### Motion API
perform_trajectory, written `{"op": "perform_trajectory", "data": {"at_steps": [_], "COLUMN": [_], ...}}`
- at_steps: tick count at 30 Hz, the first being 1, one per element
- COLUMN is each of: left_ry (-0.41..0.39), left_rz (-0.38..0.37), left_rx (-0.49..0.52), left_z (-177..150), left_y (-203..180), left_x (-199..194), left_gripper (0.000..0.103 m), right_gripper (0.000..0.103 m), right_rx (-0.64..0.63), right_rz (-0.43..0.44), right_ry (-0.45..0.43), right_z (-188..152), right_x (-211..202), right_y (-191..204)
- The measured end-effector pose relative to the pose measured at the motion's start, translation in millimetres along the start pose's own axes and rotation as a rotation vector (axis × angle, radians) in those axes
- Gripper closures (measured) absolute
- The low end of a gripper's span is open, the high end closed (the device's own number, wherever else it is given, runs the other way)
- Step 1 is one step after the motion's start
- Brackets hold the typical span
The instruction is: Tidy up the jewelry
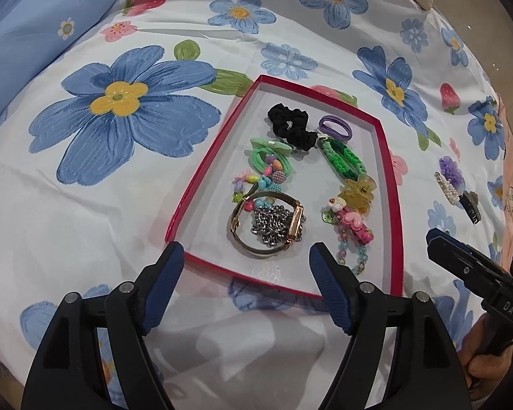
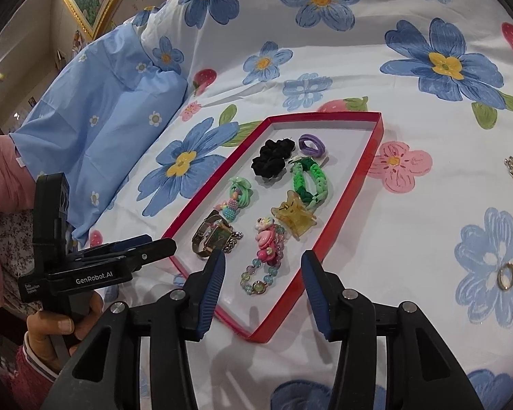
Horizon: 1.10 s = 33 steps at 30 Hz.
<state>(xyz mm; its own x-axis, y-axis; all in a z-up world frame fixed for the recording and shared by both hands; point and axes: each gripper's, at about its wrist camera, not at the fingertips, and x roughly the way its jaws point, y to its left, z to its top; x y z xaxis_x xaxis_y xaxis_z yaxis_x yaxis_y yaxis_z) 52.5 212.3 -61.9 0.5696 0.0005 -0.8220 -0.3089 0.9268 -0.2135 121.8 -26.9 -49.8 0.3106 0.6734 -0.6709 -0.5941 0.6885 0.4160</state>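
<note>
Both the left gripper (image 1: pixel 246 256) and right gripper (image 2: pixel 261 266) have jaws apart, holding nothing. Just ahead lies the shallow red cardboard tray (image 1: pixel 390 188) of trinkets on the flowery bed sheet (image 1: pixel 119 188).

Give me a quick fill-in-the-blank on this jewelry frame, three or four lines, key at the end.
1. The watch lies inside the tray with the ____ rim.
2. The scrunchie in the tray is ____ in colour.
3. The gold ring lies ____ the tray, on the flowered sheet.
4. The left gripper and the right gripper both hold ____.

Missing words: red; black; outside; nothing
</note>
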Motion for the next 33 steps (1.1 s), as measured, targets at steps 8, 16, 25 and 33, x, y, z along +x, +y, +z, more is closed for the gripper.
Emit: {"op": "perform_trajectory", "data": {"at_steps": [8, 16, 25, 33], "left_ry": [-0.027, -0.181, -0.297, -0.419], "left_rz": [0.025, 0.090, 0.134, 0.251], "left_rx": [-0.034, -0.064, -0.023, 0.105], "left_z": [-14, -44, -65, -56], "left_y": [2, 0, -14, -46], "left_x": [-14, -60, -102, -122], "left_gripper": [0.024, 0.014, 0.007, 0.000], "right_gripper": [0.046, 0.025, 0.014, 0.000], "right_rx": [0.036, 0.047, -0.037, -0.152], "right_rz": [0.022, 0.019, -0.092, -0.134], "right_ry": [-0.019, -0.096, -0.235, -0.368], "right_z": [-13, -32, -36, -12], "right_x": [-10, -27, -76, -126], "right_y": [0, 5, 20, 47]}}
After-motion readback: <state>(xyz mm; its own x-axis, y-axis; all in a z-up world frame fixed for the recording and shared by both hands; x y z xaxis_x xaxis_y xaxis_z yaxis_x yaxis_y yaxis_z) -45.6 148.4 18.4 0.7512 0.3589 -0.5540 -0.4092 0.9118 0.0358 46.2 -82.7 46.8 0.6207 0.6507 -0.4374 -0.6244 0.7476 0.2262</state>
